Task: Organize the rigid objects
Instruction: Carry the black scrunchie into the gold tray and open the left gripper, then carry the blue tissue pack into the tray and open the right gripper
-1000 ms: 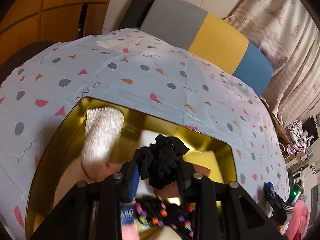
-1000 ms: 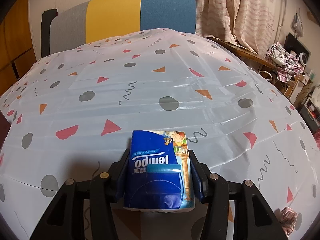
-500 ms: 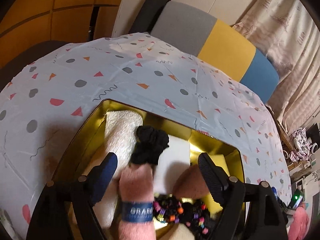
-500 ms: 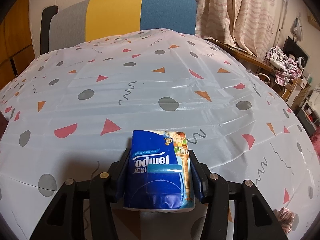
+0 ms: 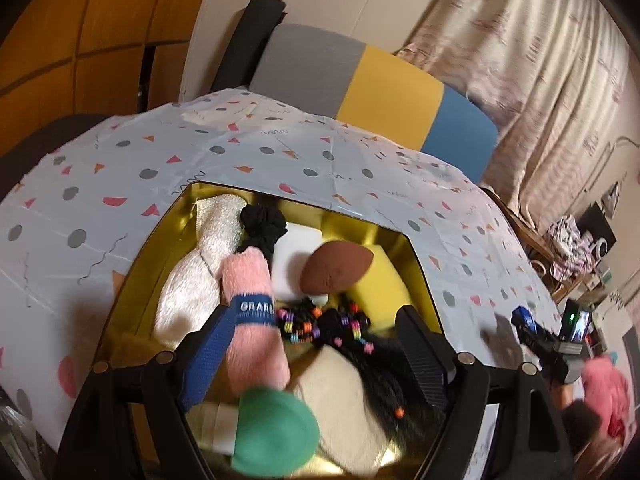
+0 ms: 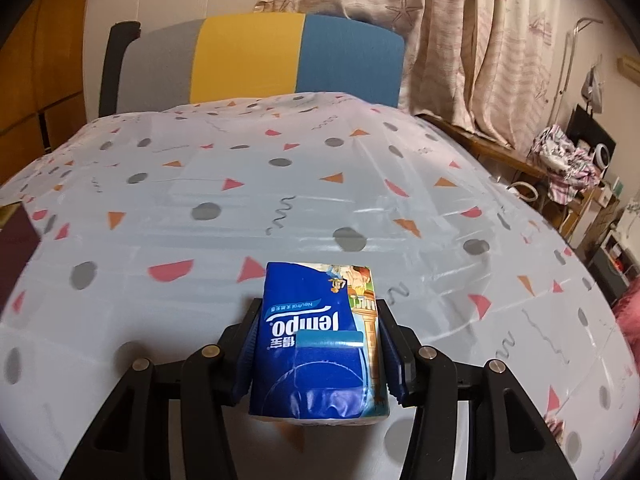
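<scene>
My left gripper (image 5: pixel 316 320) is open and empty above a gold box (image 5: pixel 416 248) on the table. The box holds a black scrunchie (image 5: pixel 262 226), a pink fuzzy roll with a blue band (image 5: pixel 250 308), a white fuzzy sock (image 5: pixel 192 268), a brown football-shaped thing (image 5: pixel 338 266), a yellow block (image 5: pixel 380 294), a beaded black hair piece (image 5: pixel 332 326) and a green-capped thing (image 5: pixel 276 432). My right gripper (image 6: pixel 320 344) is shut on a blue Tempo tissue pack (image 6: pixel 318 340), held just above the patterned tablecloth (image 6: pixel 280 200).
A grey, yellow and blue chair back (image 6: pixel 256 56) stands behind the table. Curtains (image 6: pixel 460 40) and cluttered shelves (image 6: pixel 572 168) are at the right. The other gripper (image 5: pixel 536 336) and a pink sleeve (image 5: pixel 608 388) show at the right of the left wrist view.
My left gripper opened and let the black scrunchie drop into the gold box, then pulled back and up. My right gripper kept hold of the tissue pack and shifted slightly.
</scene>
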### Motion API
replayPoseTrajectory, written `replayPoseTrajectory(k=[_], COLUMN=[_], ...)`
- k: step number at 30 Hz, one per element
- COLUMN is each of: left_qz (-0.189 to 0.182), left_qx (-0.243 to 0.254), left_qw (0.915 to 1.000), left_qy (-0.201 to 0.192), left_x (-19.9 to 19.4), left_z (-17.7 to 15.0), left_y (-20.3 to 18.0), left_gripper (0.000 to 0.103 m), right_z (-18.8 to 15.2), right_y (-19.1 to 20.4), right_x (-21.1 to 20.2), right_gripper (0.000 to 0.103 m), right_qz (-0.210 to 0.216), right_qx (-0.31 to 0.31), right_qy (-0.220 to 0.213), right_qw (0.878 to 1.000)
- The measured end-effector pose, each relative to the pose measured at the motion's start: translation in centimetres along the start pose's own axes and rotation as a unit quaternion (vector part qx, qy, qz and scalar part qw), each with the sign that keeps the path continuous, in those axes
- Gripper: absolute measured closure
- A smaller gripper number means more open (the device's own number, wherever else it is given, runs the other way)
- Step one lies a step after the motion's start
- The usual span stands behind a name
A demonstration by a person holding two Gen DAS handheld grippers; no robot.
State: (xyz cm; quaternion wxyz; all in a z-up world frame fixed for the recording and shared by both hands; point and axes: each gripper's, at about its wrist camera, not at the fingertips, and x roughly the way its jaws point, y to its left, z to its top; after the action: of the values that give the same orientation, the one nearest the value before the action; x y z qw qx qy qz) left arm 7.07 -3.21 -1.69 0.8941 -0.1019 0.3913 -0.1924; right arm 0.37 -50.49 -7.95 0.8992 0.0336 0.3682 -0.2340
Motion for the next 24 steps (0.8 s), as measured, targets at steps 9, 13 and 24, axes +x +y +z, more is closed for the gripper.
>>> replayPoseTrajectory(k=[9, 13, 24], left_qz=[0.034, 0.053, 0.125], left_qx=[0.016, 0.037, 0.064], left_qw=[0.9992, 0.9977, 0.989], left_qy=[0.009, -0.02, -0.046], left_x=[-1.4, -2.9, -5.4], left_z=[-2.3, -3.1, -3.7], left_y=[-0.4, -1.0, -0.7], left_gripper=[0.019, 0.019, 0.019], right_z=[-1.0, -1.2, -1.6], right_y=[3.2, 6.3, 16.0], right_x=[-5.8, -8.6, -14.3], right_gripper=[0.05, 0.05, 0.05], right_qz=[0.11, 0.153, 0.266], right_qx=[0.044, 0.026, -0.024], right_qy=[0.003, -0.01, -0.011], right_qw=[0.993, 0.988, 0.964])
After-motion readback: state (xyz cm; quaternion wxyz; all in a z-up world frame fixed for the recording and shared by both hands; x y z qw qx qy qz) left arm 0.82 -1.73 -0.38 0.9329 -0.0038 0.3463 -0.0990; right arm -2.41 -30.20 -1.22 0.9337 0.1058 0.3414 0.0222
